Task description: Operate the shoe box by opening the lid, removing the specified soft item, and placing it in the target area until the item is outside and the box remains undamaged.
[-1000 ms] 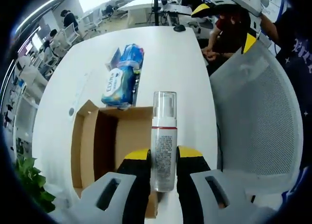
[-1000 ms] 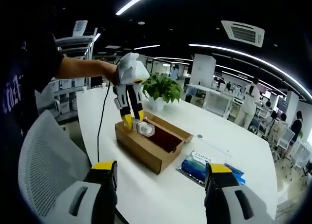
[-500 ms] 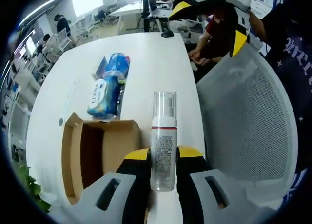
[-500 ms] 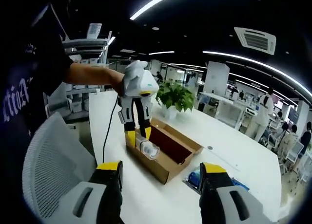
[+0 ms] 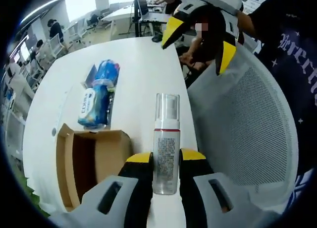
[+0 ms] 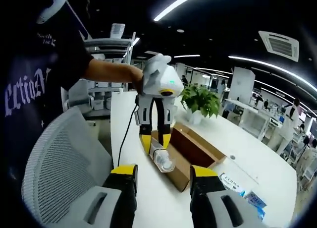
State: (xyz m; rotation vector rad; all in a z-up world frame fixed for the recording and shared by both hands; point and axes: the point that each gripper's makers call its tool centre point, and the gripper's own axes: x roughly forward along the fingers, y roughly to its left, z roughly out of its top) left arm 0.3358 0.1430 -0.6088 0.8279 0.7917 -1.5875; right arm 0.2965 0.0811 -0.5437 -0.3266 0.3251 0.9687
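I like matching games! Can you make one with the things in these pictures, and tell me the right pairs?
Things:
1. bottle
2. shoe box
3. blue packs
4. mesh chair

Where or how:
A. open, brown inside
B. lying on the white table beyond the box
C. clamped in the left tool
D. beside the table's edge

Pairs: 1-C, 2-A, 3-B, 4-D

On the table (image 5: pixel 143 69), wipes pack (image 5: pixel 94 96) lies beyond the box (image 5: pixel 91 161).

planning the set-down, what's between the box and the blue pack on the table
Bare white table: in the left gripper view, a narrow strip shows between the open box and the blue pack. The left gripper holds the bottle beside the box.
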